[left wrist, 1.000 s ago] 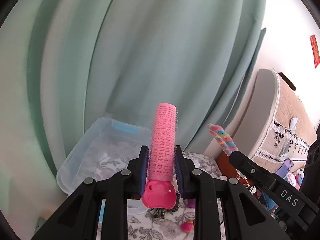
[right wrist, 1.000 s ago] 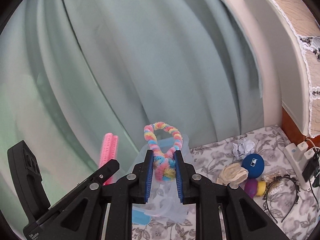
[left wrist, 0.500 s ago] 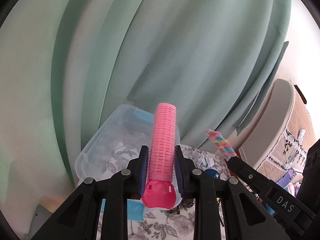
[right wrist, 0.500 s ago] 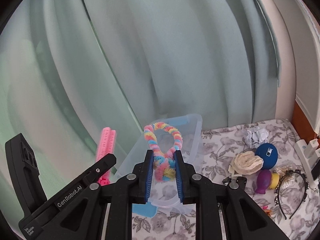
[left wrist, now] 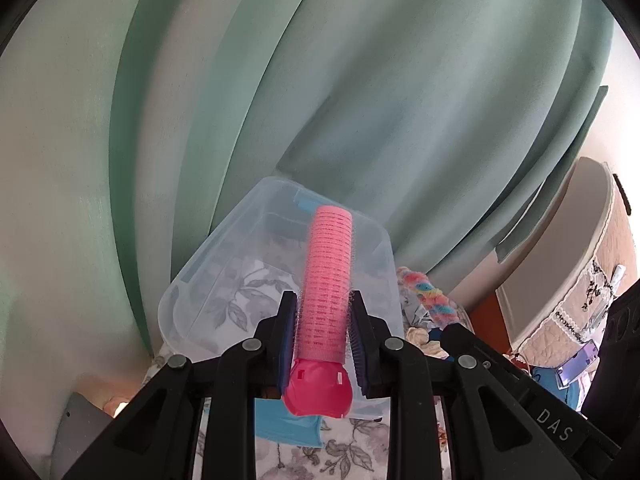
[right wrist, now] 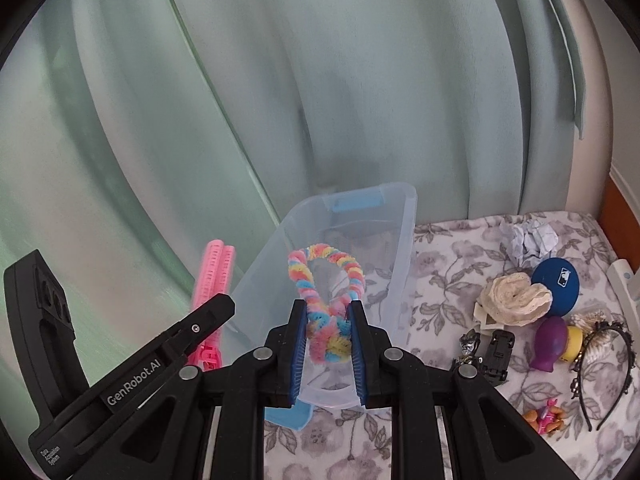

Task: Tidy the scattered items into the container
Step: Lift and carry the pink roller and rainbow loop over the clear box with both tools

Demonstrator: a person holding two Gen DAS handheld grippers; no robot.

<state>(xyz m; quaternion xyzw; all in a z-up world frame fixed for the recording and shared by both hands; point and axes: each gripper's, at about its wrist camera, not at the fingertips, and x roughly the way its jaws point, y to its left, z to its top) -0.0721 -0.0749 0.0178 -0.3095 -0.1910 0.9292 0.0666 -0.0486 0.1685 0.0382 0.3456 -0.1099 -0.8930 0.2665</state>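
My left gripper [left wrist: 322,300] is shut on a pink hair roller [left wrist: 327,280] that sticks out forward over the clear plastic container [left wrist: 192,284]. My right gripper [right wrist: 327,308] is shut on a rainbow twisted fuzzy loop [right wrist: 340,264], held above the near end of the same container [right wrist: 400,240]. From the right wrist camera the left gripper [right wrist: 218,304] and its pink roller [right wrist: 214,272] show at the left, beside the box. In the left wrist view the fuzzy loop [left wrist: 428,292] pokes up at the right. The container has blue latches and looks empty.
On the floral cloth [right wrist: 448,280] right of the box lie a crumpled paper [right wrist: 530,240], a blue ball [right wrist: 556,286], a cream lace roll [right wrist: 512,298], a purple toy [right wrist: 552,342], a black toy car [right wrist: 496,354], a black headband [right wrist: 600,364] and a small pink-orange figure [right wrist: 546,420]. A green curtain [right wrist: 320,80] hangs behind.
Both grippers have come down and forward toward the container, which now looms larger and sits right under the held roller and loop. Neither grip has changed.
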